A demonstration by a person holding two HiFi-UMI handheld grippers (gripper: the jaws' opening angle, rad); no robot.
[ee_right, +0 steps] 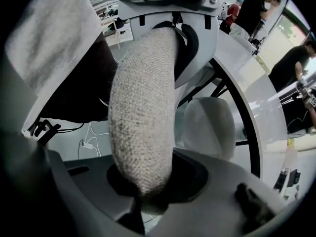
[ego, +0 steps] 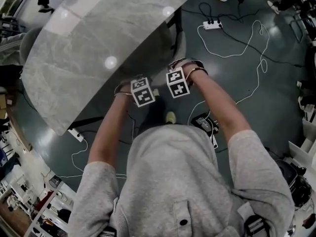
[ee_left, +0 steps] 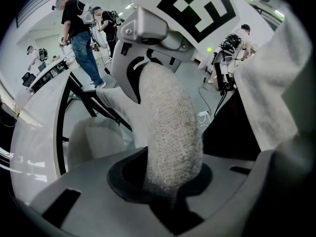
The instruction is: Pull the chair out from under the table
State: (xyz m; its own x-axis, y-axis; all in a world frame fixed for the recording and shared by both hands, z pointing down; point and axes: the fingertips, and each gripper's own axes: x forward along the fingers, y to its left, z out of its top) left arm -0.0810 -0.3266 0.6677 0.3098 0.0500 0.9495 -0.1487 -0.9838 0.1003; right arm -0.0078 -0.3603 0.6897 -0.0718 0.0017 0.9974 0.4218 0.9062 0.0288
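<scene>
The chair's top rail [ee_left: 170, 127], padded in grey woven cloth, runs between both grippers. My left gripper [ee_left: 170, 191] is shut on one end of the rail. My right gripper [ee_right: 143, 191] is shut on the rail [ee_right: 140, 122] a little further along. In the head view the left gripper [ego: 142, 91] and the right gripper [ego: 177, 82] stand side by side at the edge of the grey stone-look table [ego: 98, 48], both pointing steeply down. The pale chair seat [ee_right: 210, 127] lies beyond the rail, partly under the tabletop. The rest of the chair is hidden by the table and the grippers.
White cables and a power strip [ego: 212, 24] lie on the dark floor to the right, another strip [ego: 76, 134] at the left. A black device [ego: 205, 125] sits by my right foot. Black table legs [ee_left: 94, 102] stand ahead. People [ee_left: 79, 38] stand further off.
</scene>
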